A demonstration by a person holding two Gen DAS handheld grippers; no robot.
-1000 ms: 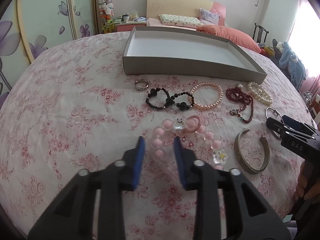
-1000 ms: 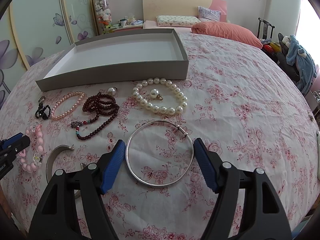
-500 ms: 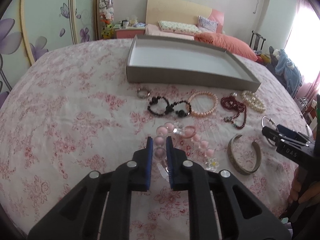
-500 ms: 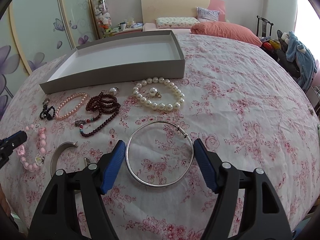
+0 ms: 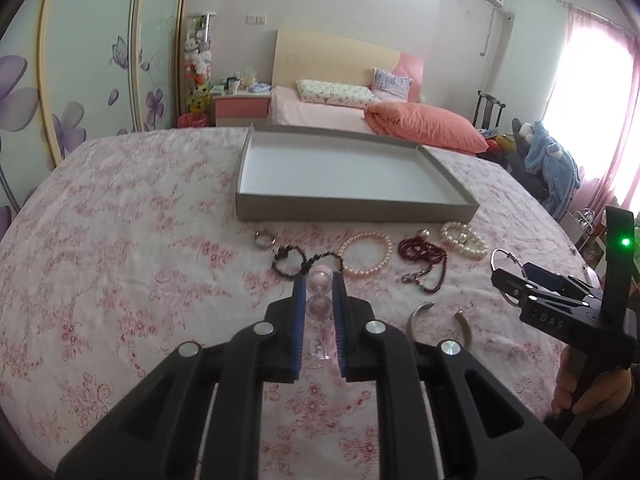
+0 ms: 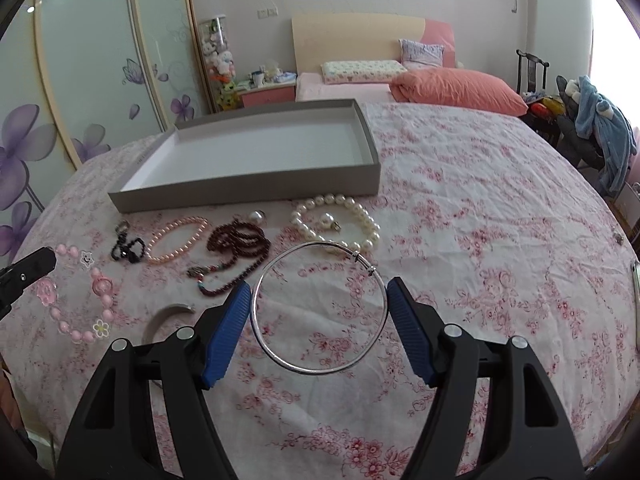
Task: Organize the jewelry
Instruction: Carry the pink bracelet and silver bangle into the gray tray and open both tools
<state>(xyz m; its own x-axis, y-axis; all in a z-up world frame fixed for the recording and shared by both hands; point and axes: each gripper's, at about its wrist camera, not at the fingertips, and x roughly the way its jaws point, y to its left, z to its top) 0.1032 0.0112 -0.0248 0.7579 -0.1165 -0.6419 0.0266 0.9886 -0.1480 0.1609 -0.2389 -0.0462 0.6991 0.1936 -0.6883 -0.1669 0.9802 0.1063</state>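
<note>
Left wrist view: the left gripper [image 5: 318, 280] has its jaws nearly closed on the pink bead bracelet [image 5: 320, 280], whose beads sit between the blue pads, probably so that it can be carried to the grey tray [image 5: 356, 210] straight ahead. The tray holds nothing. Between the jaws and the tray lie a black bead bracelet [image 5: 306, 263] and a pink pearl bracelet [image 5: 366, 254]; to the right of the jaws lies a metal cuff [image 5: 438, 322]. Right wrist view: the right gripper [image 6: 318, 292] has its jaws wide open, one on each side of the silver bangle [image 6: 320, 308], which lies flat on the floral cloth of the worktop [image 6: 480, 240]; whether the pads touch it I cannot tell. Beyond the jaws lies a white pearl bracelet [image 6: 340, 220], and ahead to the left the same tray [image 6: 248, 190], with no jewelry inside.
</note>
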